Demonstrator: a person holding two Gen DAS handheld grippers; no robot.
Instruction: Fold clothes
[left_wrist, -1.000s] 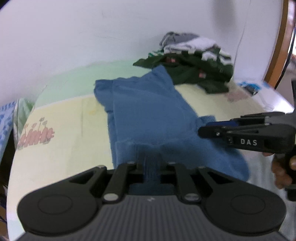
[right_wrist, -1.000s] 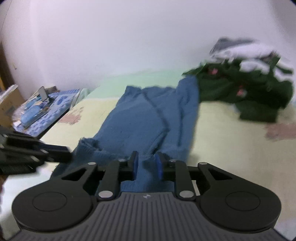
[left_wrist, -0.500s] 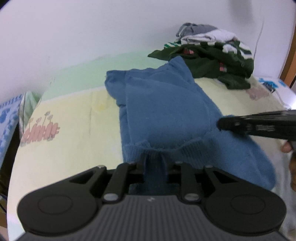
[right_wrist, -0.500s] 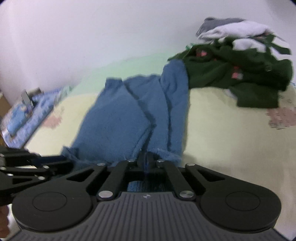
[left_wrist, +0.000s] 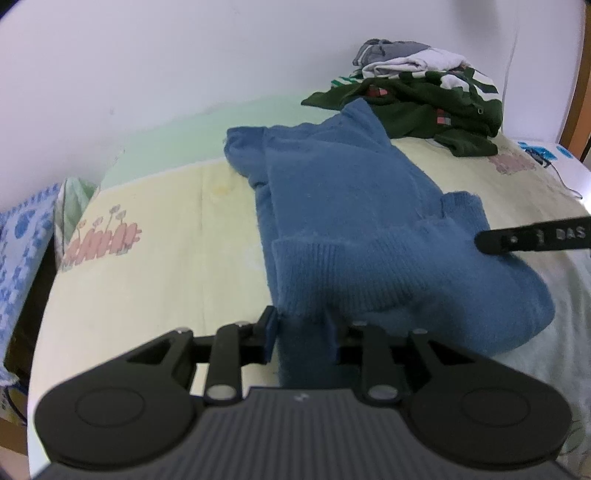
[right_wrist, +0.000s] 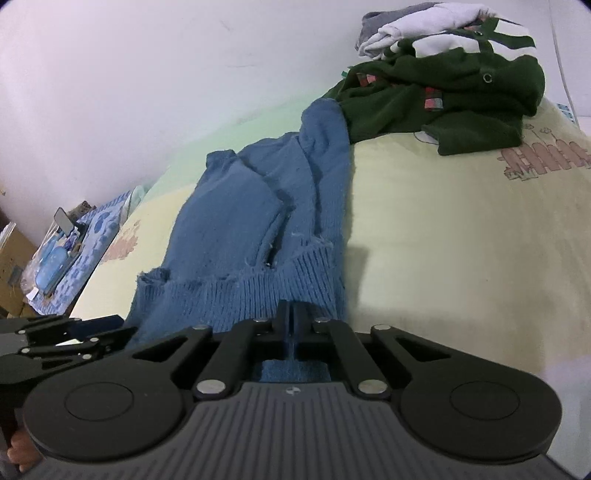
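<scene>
The blue sweater (left_wrist: 343, 206) is lying on the bed (right_wrist: 461, 229). The right tool (right_wrist: 294, 314) is clenching its hem; the left tool (left_wrist: 303, 325) is opening around the hem. Both corners should probably be lifted evenly, keeping the hem straight.

Blue knit sweater (left_wrist: 354, 206) lying lengthwise on the bed, sleeves folded inward, ribbed hem nearest

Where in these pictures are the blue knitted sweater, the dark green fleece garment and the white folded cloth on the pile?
blue knitted sweater (left_wrist: 343, 192): left wrist view, flat middle.
dark green fleece garment (right_wrist: 443, 92): right wrist view, front.
white folded cloth (right_wrist: 424, 18): right wrist view, top fold.
</scene>
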